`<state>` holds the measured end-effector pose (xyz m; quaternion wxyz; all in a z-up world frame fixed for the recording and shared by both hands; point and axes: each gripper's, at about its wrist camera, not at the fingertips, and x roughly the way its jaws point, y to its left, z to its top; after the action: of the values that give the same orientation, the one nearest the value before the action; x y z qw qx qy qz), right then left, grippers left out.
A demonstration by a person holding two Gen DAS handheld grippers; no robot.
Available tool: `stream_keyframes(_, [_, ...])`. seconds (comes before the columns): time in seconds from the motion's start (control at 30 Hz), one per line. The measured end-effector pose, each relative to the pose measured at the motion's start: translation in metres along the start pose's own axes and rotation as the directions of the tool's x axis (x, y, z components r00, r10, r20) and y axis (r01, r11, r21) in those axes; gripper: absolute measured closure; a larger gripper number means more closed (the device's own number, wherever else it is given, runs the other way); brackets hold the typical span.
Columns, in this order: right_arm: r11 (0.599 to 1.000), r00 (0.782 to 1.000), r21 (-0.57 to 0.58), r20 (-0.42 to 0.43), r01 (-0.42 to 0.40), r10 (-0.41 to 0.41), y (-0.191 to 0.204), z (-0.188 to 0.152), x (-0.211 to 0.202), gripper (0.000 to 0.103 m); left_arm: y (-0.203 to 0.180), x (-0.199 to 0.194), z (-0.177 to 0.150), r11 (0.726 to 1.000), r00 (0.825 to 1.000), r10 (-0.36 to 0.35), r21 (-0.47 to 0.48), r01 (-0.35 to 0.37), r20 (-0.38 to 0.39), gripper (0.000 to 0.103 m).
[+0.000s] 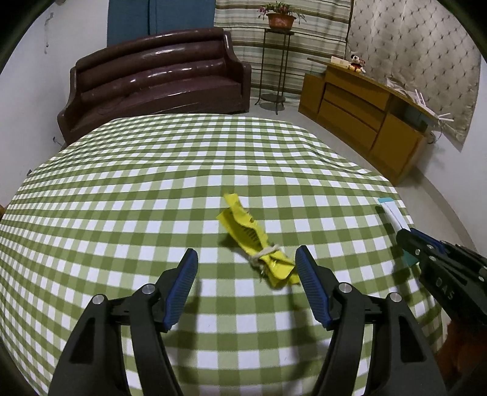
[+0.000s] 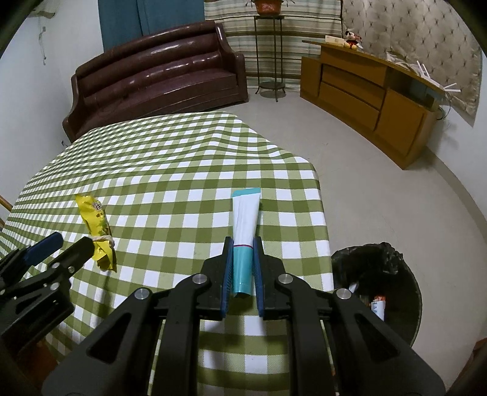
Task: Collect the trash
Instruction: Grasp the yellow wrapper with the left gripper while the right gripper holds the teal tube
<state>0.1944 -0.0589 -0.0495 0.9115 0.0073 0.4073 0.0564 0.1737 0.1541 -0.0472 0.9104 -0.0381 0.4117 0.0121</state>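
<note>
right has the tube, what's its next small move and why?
Probably carry the tube rightward off the table edge toward the bin. The right gripper is shut on its teal cap end, and the lined bin stands open on the floor just right.

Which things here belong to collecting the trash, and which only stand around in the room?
Belong to the job:
- yellow wrapper, lying on the table between the open left tongs
- white and teal tube, held in the right tongs
- bin with black bag beside the table

Just standing around:
- brown sofa
- wooden cabinet
- potted plant
- soft toy
</note>
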Motion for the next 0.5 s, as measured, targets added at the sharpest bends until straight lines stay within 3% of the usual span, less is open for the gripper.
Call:
stream_keyframes(0.27, [1.0,1.0,0.008,-0.001,-0.019,0.019,0.0,-0.003,0.008,0.09,-0.002,0.026,0.008,1.0,0.997,0.001,-0.009,-0.002,-0.071,0.036])
stream_keyframes(0.5, [1.0,1.0,0.013,-0.005,-0.026,0.026,0.003,-0.01,0.01,0.09,0.003,0.026,0.008,1.0,0.997,-0.009,0.01,0.01,-0.082,0.036])
